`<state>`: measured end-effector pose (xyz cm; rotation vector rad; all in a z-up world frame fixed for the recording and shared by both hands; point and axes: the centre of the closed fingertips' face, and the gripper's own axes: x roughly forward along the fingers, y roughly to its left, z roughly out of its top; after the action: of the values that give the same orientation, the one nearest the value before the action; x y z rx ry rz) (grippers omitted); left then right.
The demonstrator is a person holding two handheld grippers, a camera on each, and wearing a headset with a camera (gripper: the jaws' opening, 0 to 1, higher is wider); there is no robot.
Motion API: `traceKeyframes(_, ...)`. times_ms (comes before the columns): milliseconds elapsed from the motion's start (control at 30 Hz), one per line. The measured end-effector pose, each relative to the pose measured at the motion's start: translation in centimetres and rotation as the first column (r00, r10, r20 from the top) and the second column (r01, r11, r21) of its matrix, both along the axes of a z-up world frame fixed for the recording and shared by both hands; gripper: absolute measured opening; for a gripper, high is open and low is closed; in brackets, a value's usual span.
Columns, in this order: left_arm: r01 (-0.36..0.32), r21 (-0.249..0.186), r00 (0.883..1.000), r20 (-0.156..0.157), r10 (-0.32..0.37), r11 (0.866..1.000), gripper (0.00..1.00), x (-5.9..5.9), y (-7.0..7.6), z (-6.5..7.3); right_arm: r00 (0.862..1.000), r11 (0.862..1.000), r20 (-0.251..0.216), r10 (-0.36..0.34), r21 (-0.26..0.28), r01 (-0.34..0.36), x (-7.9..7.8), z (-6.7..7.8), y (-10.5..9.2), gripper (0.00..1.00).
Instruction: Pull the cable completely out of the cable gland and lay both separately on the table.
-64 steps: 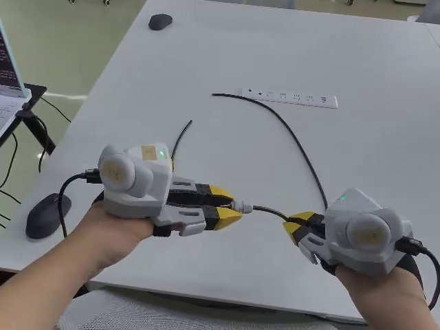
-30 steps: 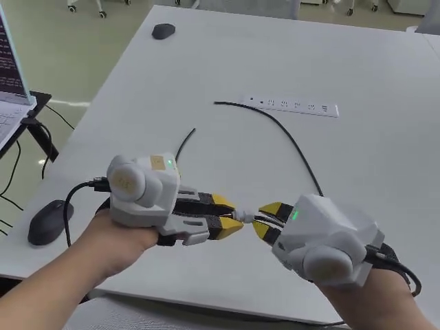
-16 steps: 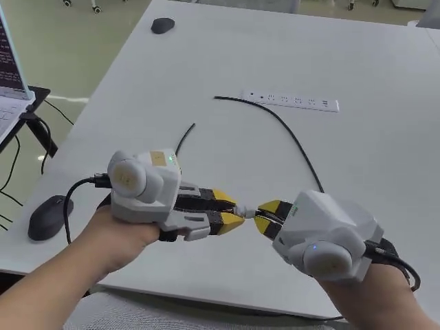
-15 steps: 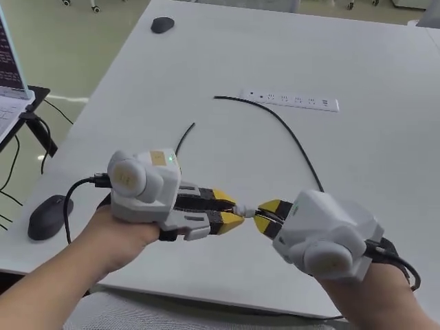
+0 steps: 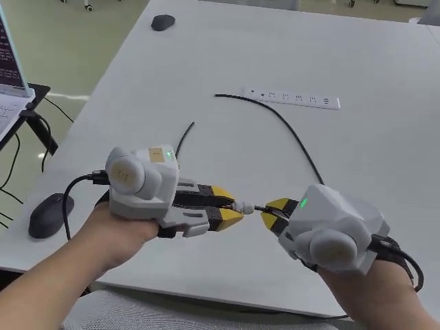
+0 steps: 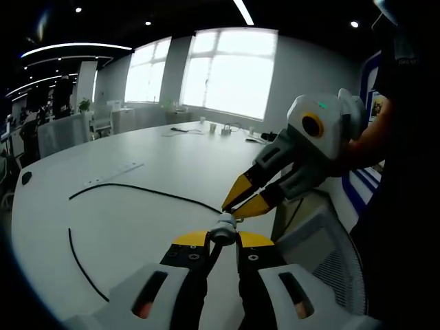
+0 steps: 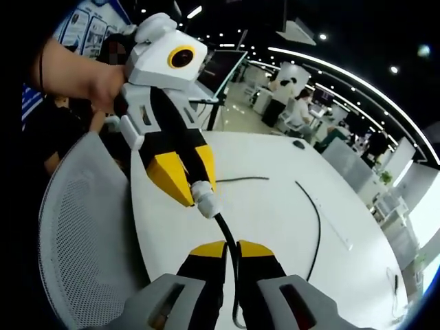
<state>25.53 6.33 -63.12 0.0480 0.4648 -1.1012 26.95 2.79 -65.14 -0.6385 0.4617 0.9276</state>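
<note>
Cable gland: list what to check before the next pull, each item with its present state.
1. Left gripper shut on the cable gland: ok.
2. Right gripper shut on the cable, close to the gland: ok.
3. Cable out of the gland: not ok, it enters the gland.
4. Loose run of cable lies free on the table, its far end apart from the power strip: ok.
5. Gland nut loosened: cannot tell.
</note>
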Motion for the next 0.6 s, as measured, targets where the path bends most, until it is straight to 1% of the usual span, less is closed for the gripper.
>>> traceKeyframes(133,-0.002,-0.008,1.000,0.001,0.002,1.000,0.15,0.0,0.0,0.2,0.999,0.999,-0.019,-0.032,0.007,0.032,0.4,-0.4,-0.7,0.00)
traceKeyframes(300,-0.003,-0.014,1.000,0.002,0.003,1.000,0.15,-0.1,0.0,0.4,0.993,0.995,-0.063,-0.096,0.026,0.098,0.8,-1.2,-1.8,0.00)
traceKeyframes(433,-0.003,-0.016,1.000,0.004,0.003,1.000,0.15,-0.2,0.0,0.5,0.983,0.986,-0.105,-0.154,0.044,0.159,1.0,-1.8,-2.5,0.00)
traceKeyframes(533,-0.003,-0.016,1.000,0.007,0.003,1.000,0.15,-0.2,0.1,0.5,0.969,0.977,-0.146,-0.198,0.050,0.207,0.9,-2.7,-3.0,0.00)
traceKeyframes(600,-0.001,-0.018,1.000,0.002,0.001,1.000,0.15,-0.3,0.1,0.5,0.964,0.974,-0.157,-0.214,0.044,0.223,0.9,-3.1,-3.4,0.00)
